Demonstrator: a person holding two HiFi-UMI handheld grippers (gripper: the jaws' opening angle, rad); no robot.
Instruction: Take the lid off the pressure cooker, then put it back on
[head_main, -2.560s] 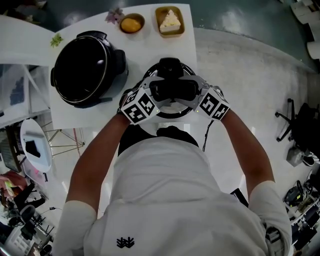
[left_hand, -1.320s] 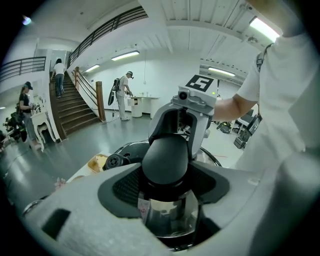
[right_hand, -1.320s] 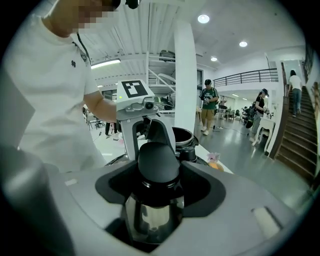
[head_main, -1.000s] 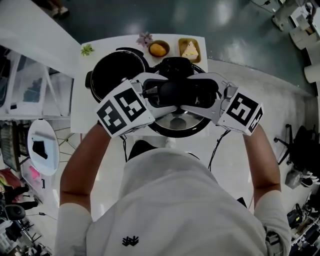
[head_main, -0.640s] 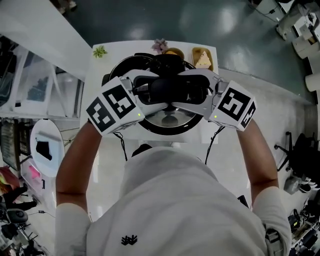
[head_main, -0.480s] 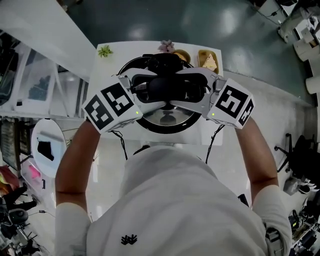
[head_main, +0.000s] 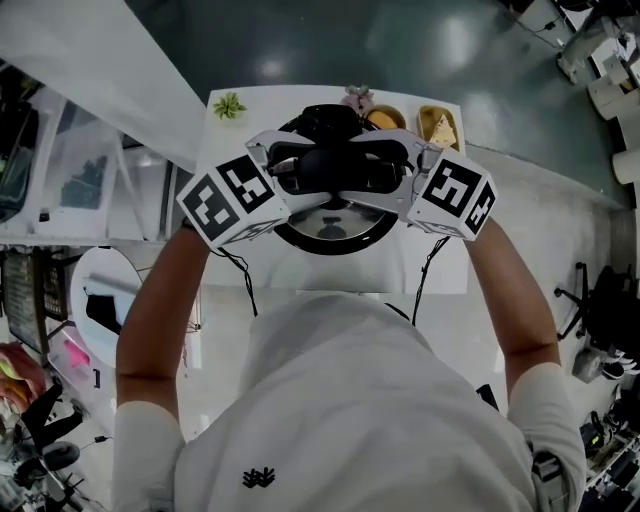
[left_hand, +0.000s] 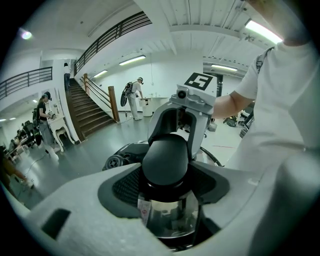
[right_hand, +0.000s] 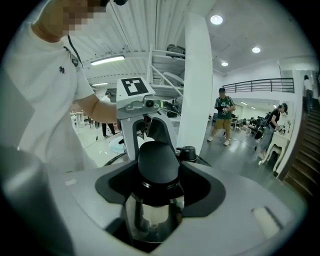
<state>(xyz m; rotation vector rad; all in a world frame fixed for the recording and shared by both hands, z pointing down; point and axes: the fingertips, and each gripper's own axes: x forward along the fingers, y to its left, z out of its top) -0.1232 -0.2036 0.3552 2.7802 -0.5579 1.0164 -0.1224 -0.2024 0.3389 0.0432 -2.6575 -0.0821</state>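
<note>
Left gripper (head_main: 292, 168): my jaws are clamped on one end of the black lid handle (head_main: 335, 172).
Right gripper (head_main: 385, 166): my jaws are clamped on the opposite end.
Lid (head_main: 335, 225): shiny, level, held between both grippers at upper centre of the frame, above the white bench (head_main: 440, 272). It covers the pressure cooker; whether it is seated I cannot tell.
Far bench edge: green sprig (head_main: 229, 105), flower (head_main: 356, 97), bowl (head_main: 383, 118), tray with a cake slice (head_main: 438, 127).

Left tongs (head_main: 298, 168) and right tongs (head_main: 388, 166) carried the lid (head_main: 335, 226) leftwards, hiding the pot.
</note>
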